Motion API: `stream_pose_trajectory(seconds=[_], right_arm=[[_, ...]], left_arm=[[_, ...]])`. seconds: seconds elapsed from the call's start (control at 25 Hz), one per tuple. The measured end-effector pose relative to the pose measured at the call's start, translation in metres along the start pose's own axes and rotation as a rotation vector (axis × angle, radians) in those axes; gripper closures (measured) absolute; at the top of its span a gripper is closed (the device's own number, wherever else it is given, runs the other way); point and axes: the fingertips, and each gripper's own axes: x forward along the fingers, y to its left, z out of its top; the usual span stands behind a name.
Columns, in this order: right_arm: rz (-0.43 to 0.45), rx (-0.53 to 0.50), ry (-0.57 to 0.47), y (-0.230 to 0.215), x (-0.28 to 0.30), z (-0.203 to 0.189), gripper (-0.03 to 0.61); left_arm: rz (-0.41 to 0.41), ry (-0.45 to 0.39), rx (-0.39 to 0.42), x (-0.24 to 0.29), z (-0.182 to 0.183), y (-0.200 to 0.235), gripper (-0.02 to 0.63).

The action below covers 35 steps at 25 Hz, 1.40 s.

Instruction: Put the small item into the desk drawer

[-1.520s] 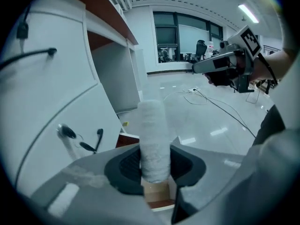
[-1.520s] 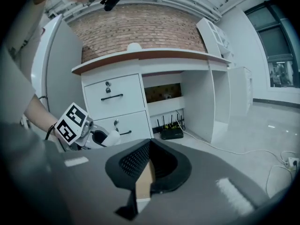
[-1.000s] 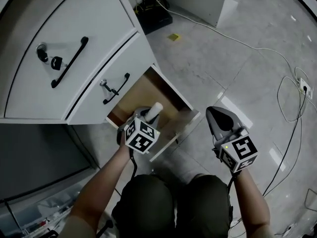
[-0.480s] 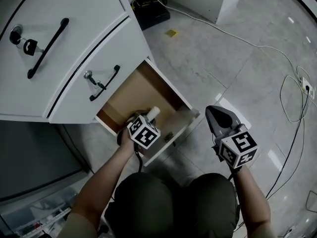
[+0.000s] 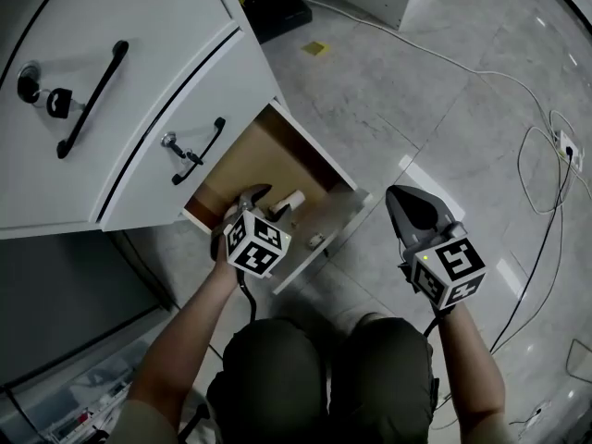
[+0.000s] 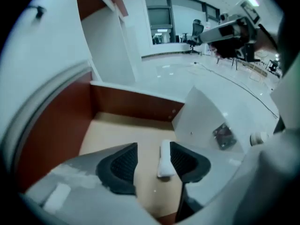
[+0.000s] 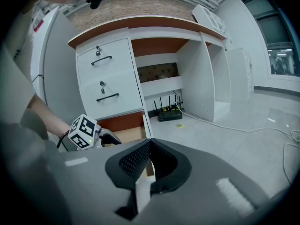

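The bottom desk drawer stands pulled out, its wooden floor showing. A small white cylindrical item lies on that floor. My left gripper reaches into the drawer from above. In the left gripper view its jaws are opening; the item lies between them, close to the right pad, and no pad presses on it. My right gripper hangs over the tiled floor to the right of the drawer, shut with nothing in it.
Above the open drawer are two shut drawers with black handles and a key in the top lock. A black router and a yellow slip lie on the floor. Cables trail at the right. The person's knees are below.
The left gripper's jaws have spread apart. The white item, which stuck out from them before, now lies on the drawer floor. The right gripper has barely moved.
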Motion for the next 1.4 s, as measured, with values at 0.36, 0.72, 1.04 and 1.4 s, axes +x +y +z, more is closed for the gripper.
stream_pose_trajectory(seconds=[0.36,0.72,1.04,1.4], right_arm=[[0.021,0.004,-0.018,0.048,-0.045,0.139,0.575],[0.007,0.001,-0.081,0.093,-0.133,0.310,0.575],[-0.025,-0.047,-0.136,0.134,-0.216,0.443,0.576],[-0.016,-0.058,-0.214,0.208,-0.302,0.555,0.576]], left_arm=[[-0.012,-0.285,0.057,-0.185,0.118,0.002,0.477],[-0.077,-0.412,-0.053,-0.357,0.239,0.025,0.577],[-0.101,-0.516,-0.083,-0.504,0.327,0.038,0.611],[-0.019,-0.648,-0.155,-0.664,0.398,0.057,0.611]])
